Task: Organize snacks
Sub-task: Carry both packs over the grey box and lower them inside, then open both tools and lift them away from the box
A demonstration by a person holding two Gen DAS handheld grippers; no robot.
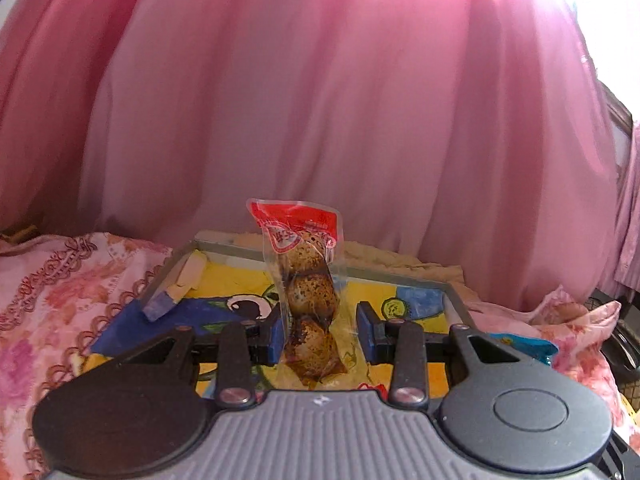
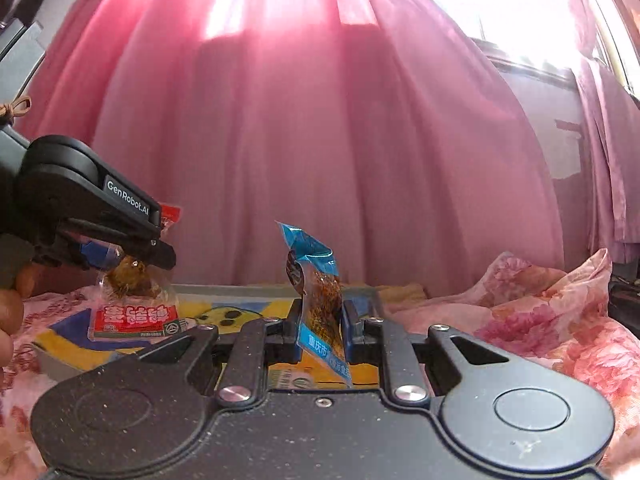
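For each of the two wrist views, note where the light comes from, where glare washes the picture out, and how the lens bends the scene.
Left wrist view: backlight through the pink pleated curtain, blown out top right; the clear red-topped egg packet stays readable; edges curve. Right wrist view: stronger glare top right through the curtain; the blue foil snack packet glints; dust specks on the black gripper body; fisheye bowing.

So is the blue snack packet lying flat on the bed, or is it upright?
Upright. The right tool is shut on the blue snack packet, which stands on end between the pads above the tray.
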